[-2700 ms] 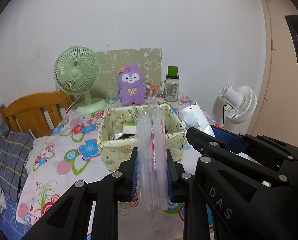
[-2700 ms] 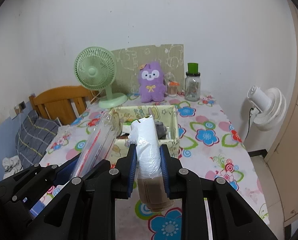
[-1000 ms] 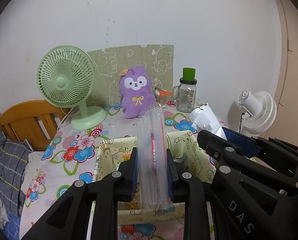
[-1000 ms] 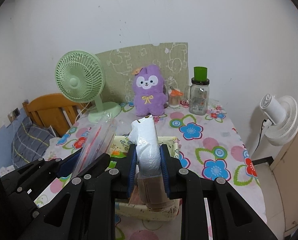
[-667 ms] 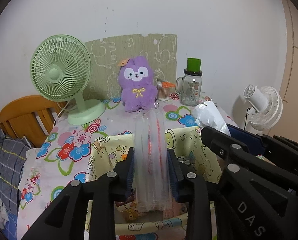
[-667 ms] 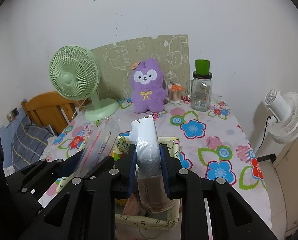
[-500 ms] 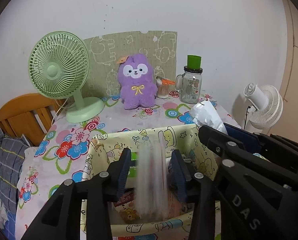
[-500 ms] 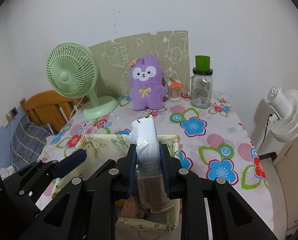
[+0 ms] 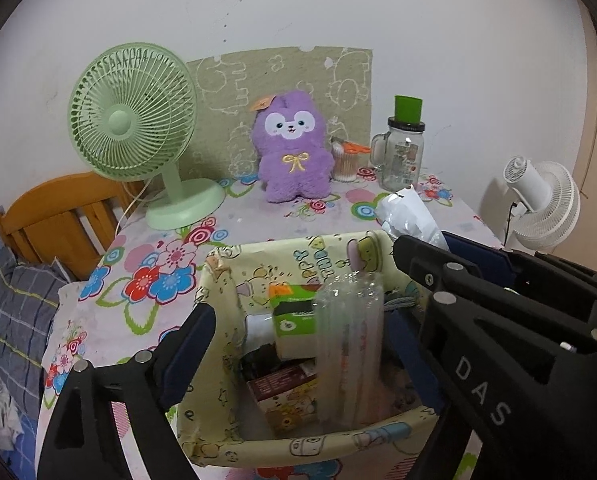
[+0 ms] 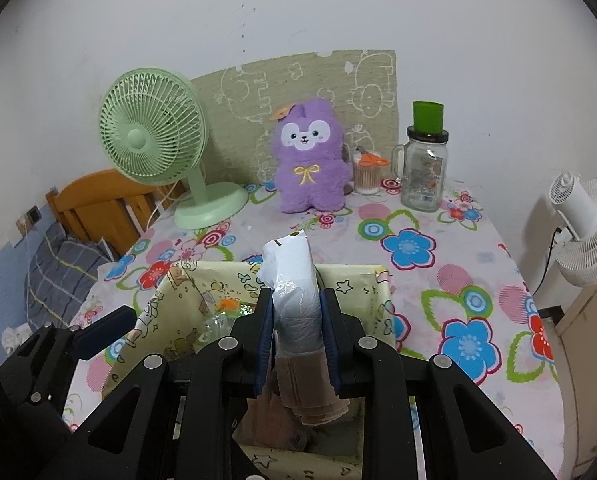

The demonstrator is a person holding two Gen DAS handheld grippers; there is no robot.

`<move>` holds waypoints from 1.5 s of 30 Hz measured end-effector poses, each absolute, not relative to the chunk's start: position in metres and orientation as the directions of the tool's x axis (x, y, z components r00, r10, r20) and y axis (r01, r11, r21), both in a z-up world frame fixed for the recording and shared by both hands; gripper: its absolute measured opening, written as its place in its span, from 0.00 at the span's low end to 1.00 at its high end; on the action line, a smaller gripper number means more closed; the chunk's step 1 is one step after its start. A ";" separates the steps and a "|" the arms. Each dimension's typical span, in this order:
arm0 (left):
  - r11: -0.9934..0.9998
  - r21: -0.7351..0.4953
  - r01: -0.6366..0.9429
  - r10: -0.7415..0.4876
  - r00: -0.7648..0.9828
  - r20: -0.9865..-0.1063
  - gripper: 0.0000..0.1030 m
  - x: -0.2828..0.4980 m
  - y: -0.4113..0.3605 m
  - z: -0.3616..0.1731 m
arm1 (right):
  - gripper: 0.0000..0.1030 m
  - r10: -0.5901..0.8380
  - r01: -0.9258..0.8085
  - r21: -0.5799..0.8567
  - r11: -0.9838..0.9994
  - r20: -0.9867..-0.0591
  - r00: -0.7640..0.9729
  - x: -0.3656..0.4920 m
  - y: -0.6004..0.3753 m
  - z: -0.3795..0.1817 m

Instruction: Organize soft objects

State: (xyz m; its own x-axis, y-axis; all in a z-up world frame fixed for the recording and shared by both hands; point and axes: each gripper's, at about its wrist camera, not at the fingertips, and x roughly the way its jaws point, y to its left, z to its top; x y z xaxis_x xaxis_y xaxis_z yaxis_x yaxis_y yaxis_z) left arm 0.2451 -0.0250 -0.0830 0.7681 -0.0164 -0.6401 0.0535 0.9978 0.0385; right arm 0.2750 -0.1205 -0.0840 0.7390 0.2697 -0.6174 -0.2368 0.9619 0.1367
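Note:
A yellow cartoon-print fabric bin (image 9: 298, 446) stands on the flowered table. My left gripper (image 9: 302, 344) is open above it. A clear plastic packet with red print (image 9: 348, 344) stands loose inside the bin, free of the pads. A green-and-white box (image 9: 294, 320) and a brown carton (image 9: 286, 394) lie in the bin too. My right gripper (image 10: 297, 340) is shut on a white plastic-wrapped bundle (image 10: 294, 280) with a tan end, held over the bin (image 10: 372, 300). A purple plush (image 10: 308, 156) sits at the back.
A green desk fan (image 9: 138, 140) stands back left. A glass jar with a green lid (image 10: 424, 164) and a cotton-swab cup (image 10: 366, 178) stand back right. A white fan (image 10: 582, 224) is beyond the right table edge, a wooden chair (image 9: 54, 216) to the left.
Both grippers moved forward over the bin. My left gripper opened and the clear packet dropped into the bin. My right gripper still holds the white bundle.

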 end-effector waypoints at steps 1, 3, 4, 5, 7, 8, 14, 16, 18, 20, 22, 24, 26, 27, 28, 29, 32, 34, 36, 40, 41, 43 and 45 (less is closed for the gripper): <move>0.998 0.037 0.052 -0.016 0.767 -0.642 0.89 0.245 -0.024 -0.084 | 0.25 0.273 -0.240 0.139 0.961 -0.622 0.734 0.276 -0.119 -0.086; 0.998 0.035 0.053 -0.018 0.764 -0.644 0.90 0.246 -0.024 -0.085 | 0.25 0.274 -0.244 0.137 0.960 -0.632 0.724 0.278 -0.116 -0.089; 0.998 0.041 0.049 -0.011 0.764 -0.646 0.90 0.246 -0.024 -0.086 | 0.26 0.273 -0.245 0.135 0.960 -0.634 0.723 0.279 -0.116 -0.090; 0.998 0.046 0.048 -0.007 0.761 -0.649 0.90 0.246 -0.023 -0.087 | 0.27 0.275 -0.247 0.135 0.960 -0.637 0.720 0.279 -0.115 -0.092; 0.998 0.044 0.046 -0.006 0.757 -0.653 0.90 0.246 -0.022 -0.088 | 0.33 0.290 -0.260 0.144 0.955 -0.642 0.710 0.281 -0.113 -0.093; 0.998 0.044 0.044 -0.005 0.756 -0.654 0.90 0.246 -0.021 -0.088 | 0.46 0.293 -0.263 0.146 0.954 -0.642 0.708 0.281 -0.113 -0.094; 0.998 0.047 0.038 0.002 0.757 -0.654 0.92 0.242 -0.018 -0.089 | 0.77 0.277 -0.261 0.121 0.958 -0.638 0.719 0.276 -0.108 -0.093; 0.998 0.043 0.039 -0.002 0.755 -0.655 0.92 0.242 -0.018 -0.089 | 0.77 0.270 -0.256 0.118 0.960 -0.645 0.715 0.274 -0.109 -0.094; 0.998 0.037 0.047 -0.011 0.756 -0.654 0.92 0.241 -0.020 -0.088 | 0.77 0.260 -0.246 0.114 0.962 -0.649 0.715 0.271 -0.112 -0.094; 0.998 0.033 0.055 -0.020 0.760 -0.650 0.92 0.238 -0.022 -0.087 | 0.78 0.248 -0.236 0.109 0.966 -0.652 0.717 0.268 -0.114 -0.093; 0.998 0.028 0.062 -0.029 0.762 -0.647 0.92 0.236 -0.025 -0.085 | 0.82 0.241 -0.227 0.108 0.968 -0.651 0.720 0.265 -0.117 -0.091; 0.997 0.021 0.069 -0.039 0.764 -0.644 0.92 0.233 -0.027 -0.084 | 0.84 0.232 -0.219 0.103 0.970 -0.646 0.727 0.260 -0.120 -0.088; 0.997 0.017 0.073 -0.045 0.765 -0.643 0.93 0.230 -0.029 -0.082 | 0.84 0.227 -0.216 0.098 0.972 -0.644 0.731 0.255 -0.122 -0.086; 0.997 0.015 0.073 -0.046 0.765 -0.642 0.94 0.228 -0.029 -0.082 | 0.84 0.226 -0.216 0.097 0.972 -0.642 0.732 0.253 -0.122 -0.085; 0.997 0.013 0.073 -0.048 0.766 -0.641 0.95 0.227 -0.030 -0.081 | 0.84 0.226 -0.215 0.096 0.972 -0.640 0.734 0.252 -0.123 -0.083; 0.997 0.011 0.075 -0.051 0.767 -0.640 0.95 0.224 -0.031 -0.080 | 0.84 0.224 -0.213 0.095 0.972 -0.637 0.737 0.248 -0.124 -0.081; 0.997 0.007 0.078 -0.056 0.769 -0.637 0.97 0.218 -0.033 -0.076 | 0.84 0.217 -0.201 0.099 0.975 -0.633 0.743 0.241 -0.130 -0.077; 0.997 0.008 0.081 -0.058 0.775 -0.629 0.98 0.212 -0.034 -0.072 | 0.84 0.219 -0.200 0.101 0.974 -0.628 0.747 0.236 -0.132 -0.074; 0.997 0.011 0.081 -0.057 0.781 -0.622 1.00 0.207 -0.035 -0.069 | 0.84 0.215 -0.198 0.097 0.975 -0.622 0.753 0.229 -0.134 -0.070; 0.997 0.009 0.072 -0.051 0.788 -0.614 1.00 0.197 -0.033 -0.065 | 0.88 0.201 -0.193 0.081 0.978 -0.614 0.763 0.218 -0.137 -0.065; 0.998 0.005 0.067 -0.050 0.789 -0.612 1.00 0.194 -0.032 -0.065 | 0.88 0.195 -0.190 0.075 0.979 -0.611 0.767 0.213 -0.139 -0.063; 0.998 -0.011 0.064 -0.057 0.792 -0.608 1.00 0.190 -0.029 -0.064 | 0.88 0.189 -0.184 0.072 0.980 -0.610 0.770 0.208 -0.141 -0.062; 0.998 -0.023 0.058 -0.060 0.789 -0.611 1.00 0.186 -0.026 -0.063 | 0.89 0.184 -0.176 0.073 0.982 -0.609 0.772 0.203 -0.145 -0.060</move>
